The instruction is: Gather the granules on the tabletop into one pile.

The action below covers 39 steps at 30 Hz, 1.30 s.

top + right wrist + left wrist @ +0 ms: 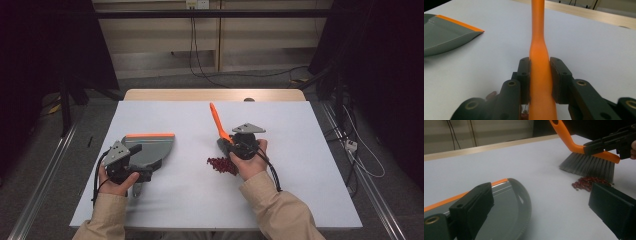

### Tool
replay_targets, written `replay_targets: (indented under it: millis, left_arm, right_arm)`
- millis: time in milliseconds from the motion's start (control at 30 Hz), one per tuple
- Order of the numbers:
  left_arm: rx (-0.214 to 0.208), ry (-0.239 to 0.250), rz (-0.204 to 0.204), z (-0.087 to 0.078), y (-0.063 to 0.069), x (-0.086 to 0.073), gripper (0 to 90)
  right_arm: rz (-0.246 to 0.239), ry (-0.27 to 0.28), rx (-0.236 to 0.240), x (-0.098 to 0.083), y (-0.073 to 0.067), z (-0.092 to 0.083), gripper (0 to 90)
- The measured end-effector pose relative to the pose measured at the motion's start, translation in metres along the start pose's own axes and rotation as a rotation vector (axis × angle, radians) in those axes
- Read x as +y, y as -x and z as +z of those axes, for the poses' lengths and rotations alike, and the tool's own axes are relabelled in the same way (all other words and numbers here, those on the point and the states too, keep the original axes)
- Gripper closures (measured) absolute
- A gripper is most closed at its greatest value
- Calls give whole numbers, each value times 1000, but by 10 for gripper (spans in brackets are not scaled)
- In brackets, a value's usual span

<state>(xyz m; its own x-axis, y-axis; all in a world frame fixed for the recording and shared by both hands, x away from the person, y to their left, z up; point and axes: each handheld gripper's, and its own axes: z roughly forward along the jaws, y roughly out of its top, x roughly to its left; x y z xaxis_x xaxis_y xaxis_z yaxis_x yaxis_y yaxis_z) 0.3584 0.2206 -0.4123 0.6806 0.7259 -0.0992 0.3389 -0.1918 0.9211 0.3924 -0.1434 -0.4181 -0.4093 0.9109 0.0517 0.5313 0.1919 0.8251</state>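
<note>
A small brush with an orange handle [218, 120] and grey bristles [589, 166] stands on the white table with its bristles against a pile of red beans [222, 165]. My right gripper [232, 142] is shut on the orange handle [537, 25], its pads [524, 72] pressing both sides. The beans [586, 183] lie just in front of the bristles. To the left lies a grey dustpan [150, 147] with an orange front edge. My left gripper [144, 162] rests over the dustpan's rear, jaws wide apart, and the pan [509, 202] shows past the left jaw.
The white table top [300, 150] ends at a wooden strip [215, 95] along its far edge. Cables hang from the wall behind, and dark stands flank the table on both sides.
</note>
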Motion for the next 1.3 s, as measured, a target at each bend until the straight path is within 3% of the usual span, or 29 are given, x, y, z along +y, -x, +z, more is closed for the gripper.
replay_targets:
  millis: [200, 367, 533, 667, 933, 1167, 1300]
  left_arm:
    - [4, 2, -6, -1, -1, 0, 57]
    - [2, 5, -9, -1, 0, 0, 57]
    - [6, 0, 2, -2, 1, 1, 57]
    - [4, -2, -2, -1, 2, 0, 57]
    - [5, -28, 7, -2, 2, -1, 54]
    - [9, -55, -1, -5, 3, -2, 54]
    - [28, -86, -2, -9, 2, -3, 54]
  right_arm:
    - [15, 12, 11, 2, 5, -1, 718]
    - [4, 31, -1, 5, 10, -12, 718]
    - [-19, 8, -28, -2, 15, -21, 717]
    - [-17, 14, -32, -13, 10, -18, 718]
    - [-15, 40, -9, -10, -3, -10, 717]
    - [7, 63, -11, -6, 12, -18, 717]
    - [41, 75, 11, -6, 24, -23, 717]
